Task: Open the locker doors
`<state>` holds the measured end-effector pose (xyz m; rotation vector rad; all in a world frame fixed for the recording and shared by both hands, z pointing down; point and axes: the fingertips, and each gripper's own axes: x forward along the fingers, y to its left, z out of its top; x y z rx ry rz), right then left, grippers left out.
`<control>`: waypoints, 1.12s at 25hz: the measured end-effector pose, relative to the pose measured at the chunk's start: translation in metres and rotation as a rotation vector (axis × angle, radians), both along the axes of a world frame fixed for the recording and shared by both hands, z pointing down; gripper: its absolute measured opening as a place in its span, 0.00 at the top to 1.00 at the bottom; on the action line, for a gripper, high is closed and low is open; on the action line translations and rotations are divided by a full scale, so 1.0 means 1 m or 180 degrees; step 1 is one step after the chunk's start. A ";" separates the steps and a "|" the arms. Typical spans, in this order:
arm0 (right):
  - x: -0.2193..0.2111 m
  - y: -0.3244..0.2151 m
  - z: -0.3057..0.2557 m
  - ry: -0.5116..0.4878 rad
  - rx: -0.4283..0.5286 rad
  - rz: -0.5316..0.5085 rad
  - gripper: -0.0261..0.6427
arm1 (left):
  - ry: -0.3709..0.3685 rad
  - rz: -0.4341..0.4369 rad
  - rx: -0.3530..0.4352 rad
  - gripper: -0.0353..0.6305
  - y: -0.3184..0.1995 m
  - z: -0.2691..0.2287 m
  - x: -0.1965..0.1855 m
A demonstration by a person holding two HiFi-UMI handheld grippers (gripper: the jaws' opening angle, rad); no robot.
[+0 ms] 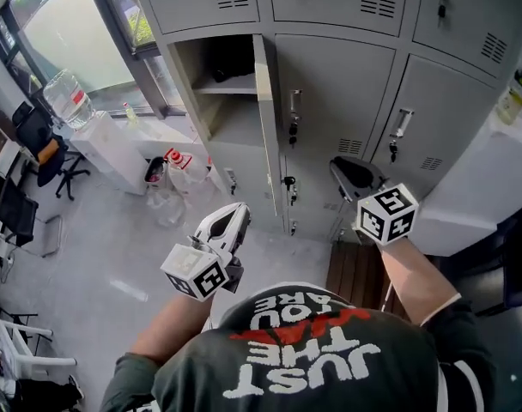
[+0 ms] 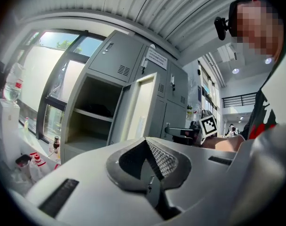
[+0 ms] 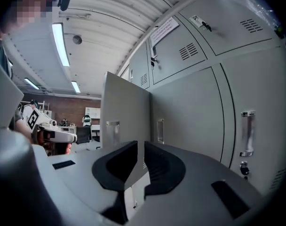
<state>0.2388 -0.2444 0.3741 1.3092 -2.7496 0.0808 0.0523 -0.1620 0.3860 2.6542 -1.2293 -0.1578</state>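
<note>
Closed door (image 1: 338,93) with upright handle (image 1: 294,103) stands just above the right gripper (image 1: 342,168) at frame centre, which is nearer than the left gripper (image 1: 238,213); both grippers pressed together, empty

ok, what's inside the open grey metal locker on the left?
Inside the open grey metal locker: one grey shelf with a dark item, too dim to identify, on it. Below the shelf the visible part looks bare. The swung-out grey door hides its right side.
</note>
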 end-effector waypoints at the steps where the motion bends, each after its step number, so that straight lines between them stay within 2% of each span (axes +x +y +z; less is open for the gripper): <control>1: -0.001 -0.011 -0.001 -0.0005 0.0009 -0.0042 0.88 | -0.0021 -0.0053 0.0001 0.95 -0.002 -0.001 0.004; 5: -0.018 -0.051 0.001 0.0089 0.0025 -0.0178 0.87 | -0.0089 -0.0269 0.0012 0.95 -0.006 -0.002 0.013; 11: -0.052 -0.108 0.001 0.0161 0.0073 -0.0223 0.79 | -0.0227 -0.0518 0.0064 0.95 -0.020 -0.011 0.010; 20: -0.078 -0.167 0.008 0.0292 0.0053 -0.0092 0.74 | -0.0314 -0.0564 0.0086 0.95 -0.027 -0.014 0.009; 28: -0.087 -0.186 0.009 0.0189 -0.0029 0.0040 0.70 | -0.0325 -0.0636 0.0081 0.95 -0.022 -0.013 -0.006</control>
